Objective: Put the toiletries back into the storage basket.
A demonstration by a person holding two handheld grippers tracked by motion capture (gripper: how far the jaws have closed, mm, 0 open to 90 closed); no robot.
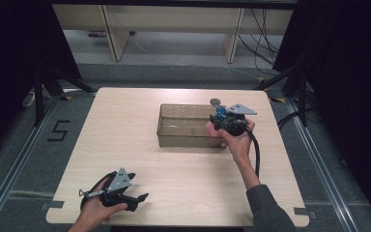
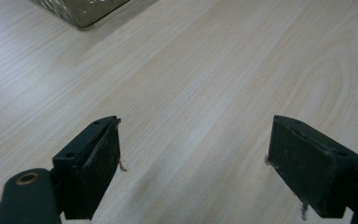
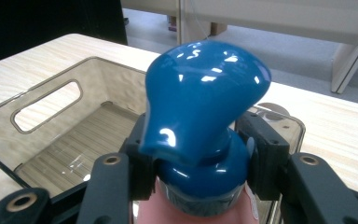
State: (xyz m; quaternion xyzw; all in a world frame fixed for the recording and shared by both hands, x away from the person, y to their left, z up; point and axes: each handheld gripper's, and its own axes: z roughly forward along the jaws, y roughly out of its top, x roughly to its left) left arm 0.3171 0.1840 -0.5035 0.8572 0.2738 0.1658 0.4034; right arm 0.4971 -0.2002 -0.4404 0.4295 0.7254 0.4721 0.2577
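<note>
A person sits at a pale wooden desk (image 1: 140,159) with a claw in each hand, seen from above.

The right claw (image 1: 221,116) is held over the right end of a clear, brownish plastic bin (image 1: 183,126) that stands a little right of the middle of the desk. Its jaws are clenched around the neck of a bottle with a glossy blue pump top (image 3: 205,107). In the right gripper view the blue top rises upright between the two black jaws, one pad pressing on each side of the blue collar below the spout, and a pink bottle body (image 3: 191,214) shows just under the collar at the bottom edge. The bottle sits above the bin's near right corner, clear of the bin floor as far as can be told. The bin is rectangular, with ribbed walls and an oval handle slot (image 3: 46,105) in one end wall; its inside looks bare. A small round grey object (image 1: 216,102) lies on the desk just beyond the bin's far right corner; what it is cannot be made out.

The left claw (image 1: 137,198) rests low at the near left edge of the desk, well apart from the bin. In the left gripper view its two black jaws stand wide apart over bare wood with nothing between them, so it is released. A corner of the bin shows at the top left of that view.

A black cable (image 1: 257,154) trails from the right claw along the person's forearm.
</note>
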